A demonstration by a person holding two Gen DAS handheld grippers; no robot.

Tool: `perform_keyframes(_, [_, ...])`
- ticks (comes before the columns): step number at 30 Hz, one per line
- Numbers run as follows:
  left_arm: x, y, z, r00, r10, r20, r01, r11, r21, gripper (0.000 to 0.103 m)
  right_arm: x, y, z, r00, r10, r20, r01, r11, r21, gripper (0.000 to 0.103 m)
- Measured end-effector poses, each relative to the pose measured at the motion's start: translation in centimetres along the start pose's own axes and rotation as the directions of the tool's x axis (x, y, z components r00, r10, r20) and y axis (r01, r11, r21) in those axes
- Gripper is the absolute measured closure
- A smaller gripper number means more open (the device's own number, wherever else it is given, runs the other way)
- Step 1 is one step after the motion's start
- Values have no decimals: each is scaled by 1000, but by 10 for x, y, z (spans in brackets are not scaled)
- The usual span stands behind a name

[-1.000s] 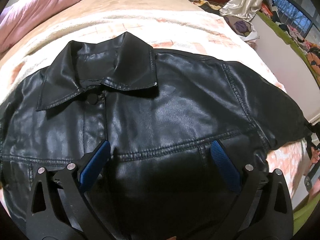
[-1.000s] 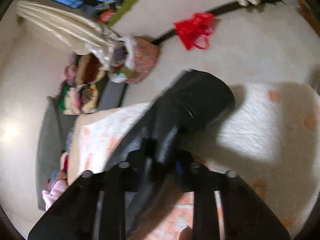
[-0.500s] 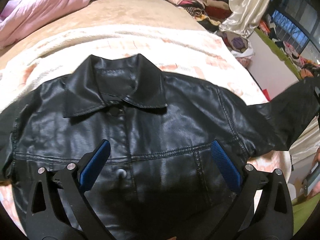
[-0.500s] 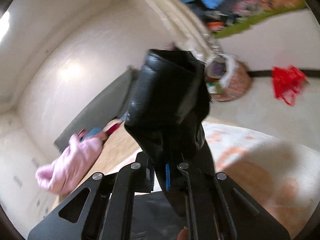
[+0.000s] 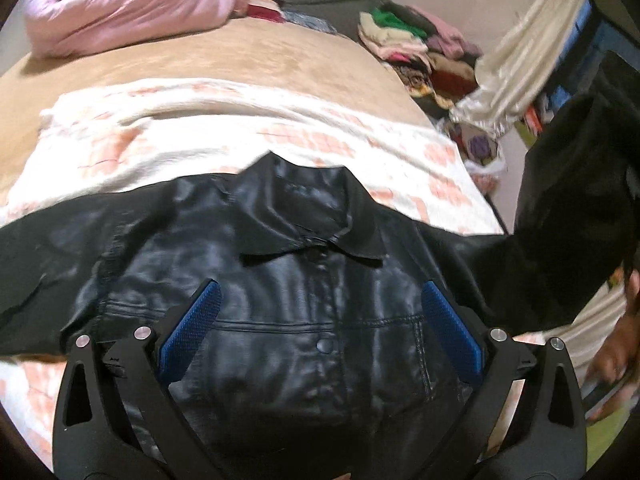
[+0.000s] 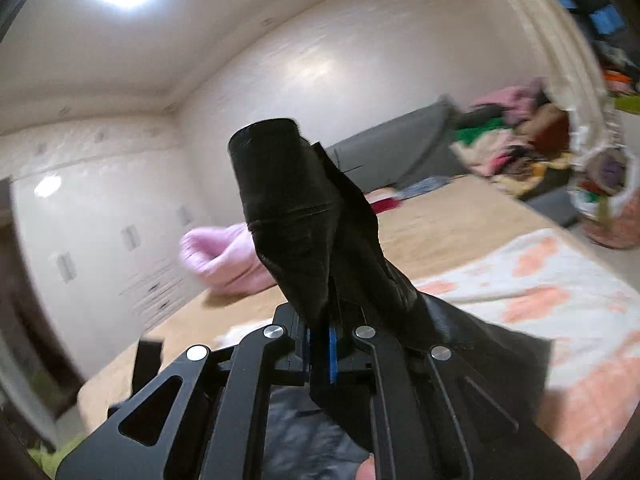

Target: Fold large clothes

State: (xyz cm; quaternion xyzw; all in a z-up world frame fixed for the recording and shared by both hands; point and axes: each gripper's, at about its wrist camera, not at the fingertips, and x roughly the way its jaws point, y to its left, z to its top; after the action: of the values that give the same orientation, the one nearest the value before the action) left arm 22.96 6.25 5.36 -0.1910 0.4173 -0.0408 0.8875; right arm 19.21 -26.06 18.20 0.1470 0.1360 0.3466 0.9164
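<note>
A black leather jacket (image 5: 304,320) lies front up on the bed, collar toward the far side, buttons closed. My left gripper (image 5: 316,320) is open and empty, hovering over the jacket's chest. My right gripper (image 6: 319,346) is shut on the jacket's right sleeve (image 6: 296,208) near the cuff and holds it raised in the air, cuff pointing up. In the left wrist view the lifted sleeve (image 5: 572,216) rises at the right edge, with the person's hand below it.
A white and orange blanket (image 5: 224,136) covers the tan bed (image 5: 208,64). A pink quilt (image 5: 120,4) lies at the far left. Stacks of clothes (image 5: 416,48) and a cream curtain (image 5: 520,60) stand beyond the bed's right side.
My right gripper has lifted the sleeve off the bed's edge up into the air and swung to face the room. My left gripper has drawn back, so the jacket sits lower in view.
</note>
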Motion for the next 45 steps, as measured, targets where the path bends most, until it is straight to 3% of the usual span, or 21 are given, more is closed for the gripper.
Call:
perform_keyframes(4, [-15,32,1,1000,-9,27,11,995,-103,9,37,38,-23,991,74,-112,-81,995,-59,98])
perform_keyframes(9, [-38,68,-1,996,-42,73,57,977,-206,9,78,83,-70,966,93,-243,-124,985,-116,98])
perform_keyframes(15, [-52,96,-10,990,-103,101,127,952,-277,9,105,111,-117,932,64,-358,-130,978,-165,98])
perform_keyframes(20, [-47,112,-23,976,-201,83,217,920,-325,9,122,115,-160,894,5,-448,-98,978,-185,97])
perform_keyframes(22, [-42,116,-30,970,-234,70,243,909,-338,9,123,116,-175,888,12,-460,-104,979,-176,89])
perform_keyframes(26, [-30,129,-42,945,-319,70,319,855,-408,9,129,115,-190,868,6,-497,-111,977,-183,72])
perform_keyframes(28, [-30,134,-48,946,-316,71,316,853,-416,9,128,118,-200,848,9,-530,-125,975,-184,46])
perform_keyframes(31, [-26,142,-56,945,-323,52,313,844,-436,9,124,124,-213,817,31,-575,-163,970,-180,30])
perform_keyframes(33, [-22,146,-63,950,-312,26,290,847,-446,9,119,127,-217,809,27,-588,-168,968,-187,19])
perform_keyframes(37, [-13,157,-78,938,-346,3,304,819,-486,9,105,124,-219,794,78,-603,-209,966,-150,14])
perform_keyframes(39, [-12,163,-85,935,-354,8,309,804,-507,9,97,121,-220,793,67,-606,-201,967,-156,14])
perform_keyframes(45, [-19,169,-94,923,-382,31,346,793,-501,9,81,102,-215,812,54,-581,-143,984,-108,14])
